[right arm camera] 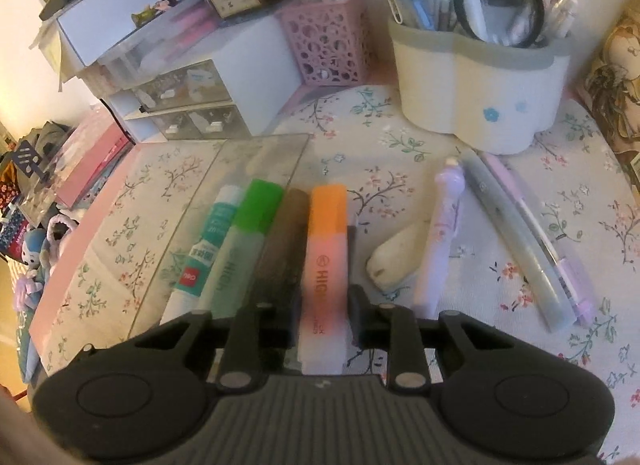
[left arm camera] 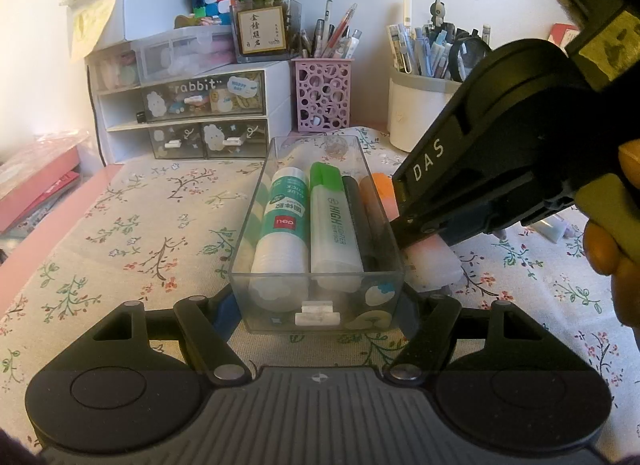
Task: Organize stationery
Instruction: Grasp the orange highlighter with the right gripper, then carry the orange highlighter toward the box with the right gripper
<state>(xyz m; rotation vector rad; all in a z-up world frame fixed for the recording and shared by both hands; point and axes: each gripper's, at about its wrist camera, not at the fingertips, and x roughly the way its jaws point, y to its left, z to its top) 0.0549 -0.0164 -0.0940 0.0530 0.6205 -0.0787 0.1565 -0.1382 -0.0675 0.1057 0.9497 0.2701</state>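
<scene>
- A floral tablecloth [left arm camera: 132, 233] covers the desk, with a white drawer organiser [left arm camera: 192, 113], a pink perforated pen cup [left arm camera: 322, 95] and a white pen holder [right arm camera: 480, 85] standing along the back wall.
- A clear plastic drawer tray [left arm camera: 316, 297] sits in the middle of the cloth, its near end clamped between the jaws of the left gripper [left arm camera: 316, 307].
- Inside the tray, side by side and lengthwise, lie a white-and-green glue stick [left arm camera: 282, 225], a green highlighter [left arm camera: 332, 221] and a dark marker [left arm camera: 358, 217].
- The right gripper [right arm camera: 324, 305] reaches in from the right, its jaws clamped on an orange highlighter [right arm camera: 325, 257] held along the tray's right wall, beside the dark marker; whether it touches the tray floor cannot be told.
- On the cloth to the right of the tray lie a white eraser [right arm camera: 394, 261], a lilac pen [right arm camera: 440, 241], a grey-green pen [right arm camera: 516, 241] and a purple-tipped pen [right arm camera: 568, 277], the last two just beside each other.
</scene>
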